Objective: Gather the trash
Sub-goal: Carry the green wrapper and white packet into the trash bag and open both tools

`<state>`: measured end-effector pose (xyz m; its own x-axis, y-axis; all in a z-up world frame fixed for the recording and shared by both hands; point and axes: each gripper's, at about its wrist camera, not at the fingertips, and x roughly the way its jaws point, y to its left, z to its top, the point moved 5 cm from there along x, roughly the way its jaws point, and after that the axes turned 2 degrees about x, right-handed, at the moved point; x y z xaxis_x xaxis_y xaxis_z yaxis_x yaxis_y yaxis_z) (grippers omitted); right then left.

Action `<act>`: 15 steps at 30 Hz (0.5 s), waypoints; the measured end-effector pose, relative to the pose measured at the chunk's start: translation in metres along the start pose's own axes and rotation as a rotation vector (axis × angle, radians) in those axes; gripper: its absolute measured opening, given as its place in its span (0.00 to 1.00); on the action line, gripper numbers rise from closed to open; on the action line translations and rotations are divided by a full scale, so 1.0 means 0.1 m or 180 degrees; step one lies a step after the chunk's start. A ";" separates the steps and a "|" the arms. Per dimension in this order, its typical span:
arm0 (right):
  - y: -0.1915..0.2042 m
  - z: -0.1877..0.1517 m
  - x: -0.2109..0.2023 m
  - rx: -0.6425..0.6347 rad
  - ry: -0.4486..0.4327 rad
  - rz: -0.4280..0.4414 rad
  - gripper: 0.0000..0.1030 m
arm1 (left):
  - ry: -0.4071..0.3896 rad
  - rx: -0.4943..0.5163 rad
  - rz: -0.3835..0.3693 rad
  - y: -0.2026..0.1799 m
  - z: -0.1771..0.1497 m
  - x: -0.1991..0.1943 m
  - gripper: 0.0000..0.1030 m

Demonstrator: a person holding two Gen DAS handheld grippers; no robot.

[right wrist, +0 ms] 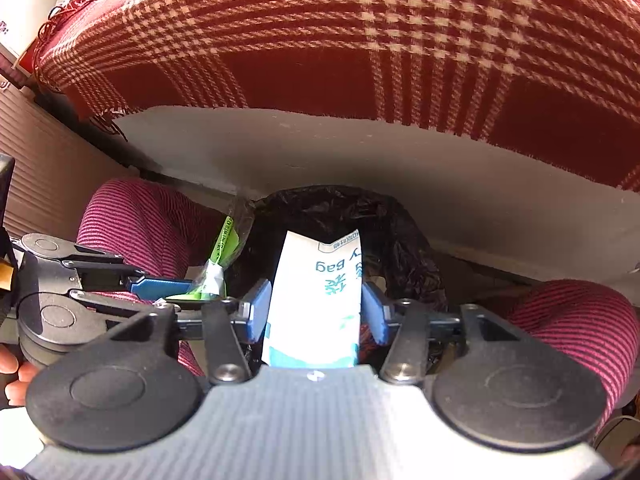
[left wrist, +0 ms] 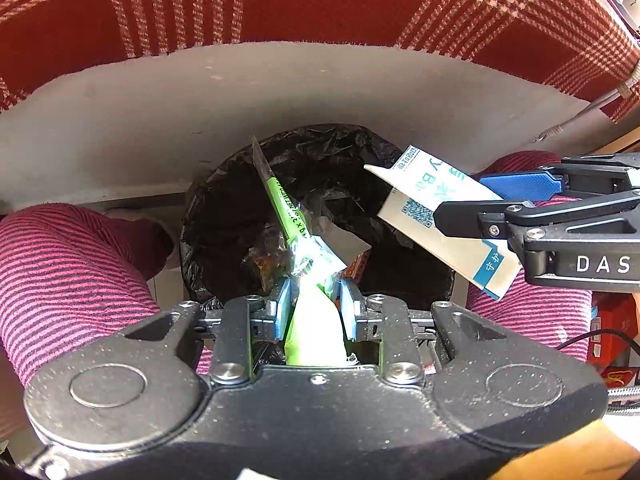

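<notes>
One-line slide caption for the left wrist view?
Left gripper and right gripper hold a green wrapper and white packet over the bin.

Likely home: plaid blanket (right wrist: 320, 40), bin (left wrist: 320, 216).

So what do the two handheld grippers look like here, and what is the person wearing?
Both grippers are black linkage frames with blue ribbed finger pads. The right gripper carries white "DAS" lettering on its side; the left gripper has two round black discs on its body. The person wears pink-and-black striped trousers.

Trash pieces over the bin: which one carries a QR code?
The white-and-blue paper bag in the right hand-held gripper; the green plastic wrapper shows none.
</notes>
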<state>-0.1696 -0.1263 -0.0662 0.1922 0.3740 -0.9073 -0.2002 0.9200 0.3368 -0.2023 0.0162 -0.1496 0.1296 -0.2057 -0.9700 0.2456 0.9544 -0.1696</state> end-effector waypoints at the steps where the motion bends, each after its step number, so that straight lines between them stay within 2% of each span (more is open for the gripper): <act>1: 0.00 0.00 0.00 0.0002 -0.0003 0.0000 0.60 | -0.0005 0.0004 0.0005 0.00 0.00 0.00 0.28; 4: 0.00 0.00 -0.01 -0.0003 -0.0015 -0.0001 0.63 | -0.0014 0.0014 0.0023 0.00 0.01 -0.01 0.32; 15: 0.00 0.00 0.00 -0.0007 -0.0017 0.0000 0.64 | -0.0013 0.0015 0.0047 0.01 0.02 -0.03 0.39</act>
<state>-0.1692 -0.1263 -0.0657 0.1971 0.3747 -0.9059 -0.2024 0.9197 0.3364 -0.2006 0.0178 -0.1466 0.1372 -0.1924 -0.9717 0.2482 0.9564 -0.1543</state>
